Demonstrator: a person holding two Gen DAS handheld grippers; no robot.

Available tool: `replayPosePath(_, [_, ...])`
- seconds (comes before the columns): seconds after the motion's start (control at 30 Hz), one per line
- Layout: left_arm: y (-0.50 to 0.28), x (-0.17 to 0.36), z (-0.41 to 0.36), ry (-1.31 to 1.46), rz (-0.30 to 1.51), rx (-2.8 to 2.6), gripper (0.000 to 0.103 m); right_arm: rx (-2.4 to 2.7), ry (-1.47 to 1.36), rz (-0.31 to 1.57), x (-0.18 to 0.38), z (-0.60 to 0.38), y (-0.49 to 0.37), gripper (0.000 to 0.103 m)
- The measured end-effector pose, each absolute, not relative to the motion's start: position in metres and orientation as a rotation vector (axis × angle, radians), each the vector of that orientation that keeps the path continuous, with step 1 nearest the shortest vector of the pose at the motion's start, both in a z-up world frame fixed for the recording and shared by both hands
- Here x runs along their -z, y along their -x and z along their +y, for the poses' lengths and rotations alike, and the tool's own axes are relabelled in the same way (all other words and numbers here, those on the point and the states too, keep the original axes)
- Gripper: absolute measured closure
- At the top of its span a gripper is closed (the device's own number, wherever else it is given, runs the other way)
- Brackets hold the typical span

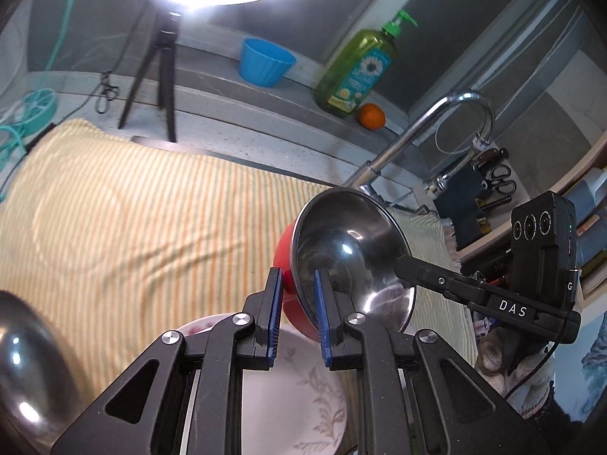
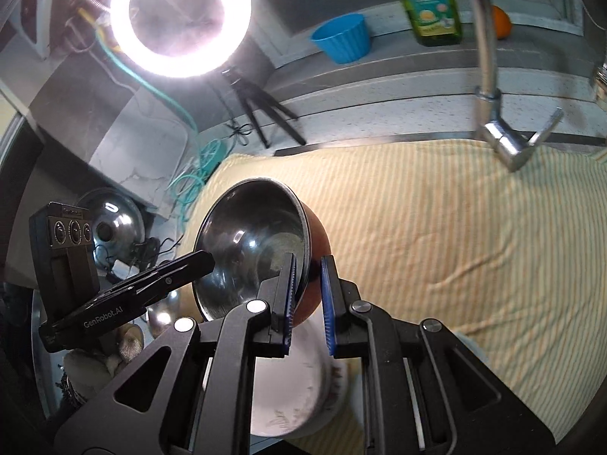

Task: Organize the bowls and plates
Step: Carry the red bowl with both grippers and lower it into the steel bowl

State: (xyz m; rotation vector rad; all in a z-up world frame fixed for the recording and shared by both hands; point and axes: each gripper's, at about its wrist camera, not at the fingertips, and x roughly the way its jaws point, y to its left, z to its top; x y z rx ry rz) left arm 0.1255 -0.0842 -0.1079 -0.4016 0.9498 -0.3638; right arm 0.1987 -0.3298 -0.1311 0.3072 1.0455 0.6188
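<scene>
Straddling opposite rims of the red-bodied steel bowl (image 1: 353,261), the left gripper (image 1: 298,303) and right gripper (image 2: 308,295) each pinch its wall narrowly, likely to steady it tilted above the floral plate (image 1: 288,390) on a yellow striped cloth (image 1: 132,227) beside the faucet (image 2: 489,76).

bowls: 2 (image 1: 353,250) (image 1: 248,62) | plates: 1, maybe 2 (image 1: 292,390) | soap bottles: 1 (image 1: 356,72) | oranges: 1 (image 1: 372,116)

Harsh ring light (image 2: 180,19) glare (fisheye-warped edges)
</scene>
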Motion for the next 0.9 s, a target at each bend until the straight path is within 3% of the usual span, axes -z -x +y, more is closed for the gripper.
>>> replayPosePath(0.4, [-0.070, 0.093, 0.009, 0.480, 0.879, 0.186, 0.088, -0.821, -0.200, 1.068, 0.123, -0.217, -0.176, 0.090])
replayPosePath(0.9, [-0.020, 0.121, 0.086, 0.596, 0.876, -0.007, 0.088, -0.972, -0.028, 1.137, 0.145, -0.103, -0.156, 0.090])
